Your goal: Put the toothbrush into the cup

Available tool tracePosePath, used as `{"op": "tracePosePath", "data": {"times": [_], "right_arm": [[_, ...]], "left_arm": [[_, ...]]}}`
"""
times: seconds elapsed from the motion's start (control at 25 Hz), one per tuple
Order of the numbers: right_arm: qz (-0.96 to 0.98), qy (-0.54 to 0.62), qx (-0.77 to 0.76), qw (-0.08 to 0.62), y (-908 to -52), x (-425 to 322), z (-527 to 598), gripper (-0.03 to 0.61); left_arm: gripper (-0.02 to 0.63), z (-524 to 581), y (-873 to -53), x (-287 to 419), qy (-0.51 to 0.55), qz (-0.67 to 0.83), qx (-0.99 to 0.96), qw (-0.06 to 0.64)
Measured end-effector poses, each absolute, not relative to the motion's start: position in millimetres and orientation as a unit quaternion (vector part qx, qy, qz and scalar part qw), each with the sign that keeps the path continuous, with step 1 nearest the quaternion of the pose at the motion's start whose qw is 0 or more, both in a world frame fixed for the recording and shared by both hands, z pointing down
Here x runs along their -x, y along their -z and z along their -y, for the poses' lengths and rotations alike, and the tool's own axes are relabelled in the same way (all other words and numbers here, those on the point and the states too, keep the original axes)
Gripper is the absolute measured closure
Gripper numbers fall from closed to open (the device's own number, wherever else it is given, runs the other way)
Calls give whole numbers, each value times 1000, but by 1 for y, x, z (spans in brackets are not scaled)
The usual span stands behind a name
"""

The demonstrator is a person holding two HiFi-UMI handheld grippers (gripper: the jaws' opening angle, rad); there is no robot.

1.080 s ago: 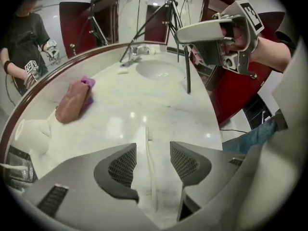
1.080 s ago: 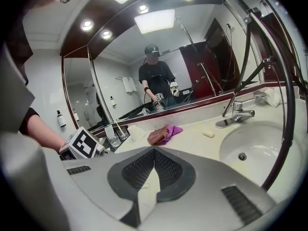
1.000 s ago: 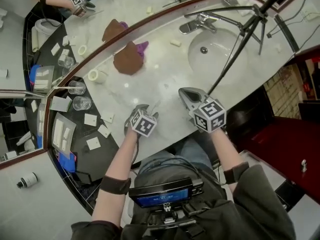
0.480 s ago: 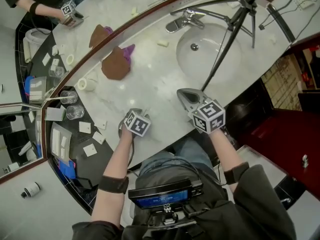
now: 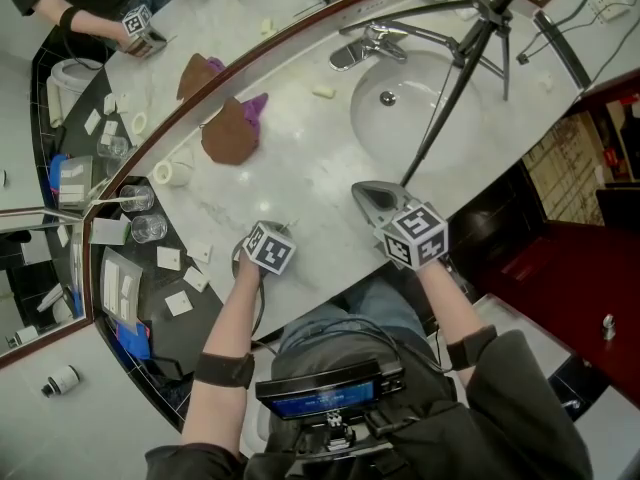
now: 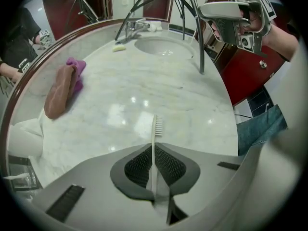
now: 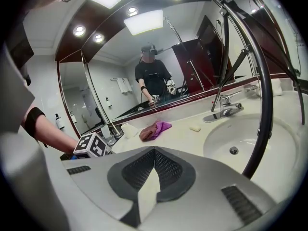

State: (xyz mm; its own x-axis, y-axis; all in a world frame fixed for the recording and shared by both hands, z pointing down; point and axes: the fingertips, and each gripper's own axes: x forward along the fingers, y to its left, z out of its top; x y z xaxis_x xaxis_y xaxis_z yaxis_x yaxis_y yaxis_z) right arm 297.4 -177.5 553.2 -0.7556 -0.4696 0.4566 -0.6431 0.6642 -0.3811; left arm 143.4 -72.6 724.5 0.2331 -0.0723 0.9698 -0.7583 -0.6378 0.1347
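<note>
One left gripper point(image 6: 154, 150) closing on toothbrush point(image 6: 157, 126)

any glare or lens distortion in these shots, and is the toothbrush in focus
Left gripper view: glare spots on the marble countertop, toothbrush sharp, corners vignetted black. Right gripper view: heavy fisheye bends the tripod leg into an arc, ceiling lights blown out. Head view: even light, no visible blur.
</note>
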Motion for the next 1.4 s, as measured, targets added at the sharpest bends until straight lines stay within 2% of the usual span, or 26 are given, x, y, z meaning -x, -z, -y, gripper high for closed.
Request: {"op": "tracePosePath", "data": {"times": [0.32, 0.64, 0.88, 1.4], "right_arm": [[901, -264, -304, 163, -555, -288, 176, 568], [912, -249, -284, 159, -538, -252, 168, 568], [924, -228, -262, 162, -520, -214, 159, 568], [944, -192, -196, 185, -494, -122, 121, 568]], "left_arm": [[595, 83, -694, -137, -497, 336, -732, 321], [595, 107, -603, -113, -378, 425, -770, 290], [595, 106, -539, -68, -275, 513, -778, 236], [595, 57, -459, 46, -81, 659, -725, 181]]}}
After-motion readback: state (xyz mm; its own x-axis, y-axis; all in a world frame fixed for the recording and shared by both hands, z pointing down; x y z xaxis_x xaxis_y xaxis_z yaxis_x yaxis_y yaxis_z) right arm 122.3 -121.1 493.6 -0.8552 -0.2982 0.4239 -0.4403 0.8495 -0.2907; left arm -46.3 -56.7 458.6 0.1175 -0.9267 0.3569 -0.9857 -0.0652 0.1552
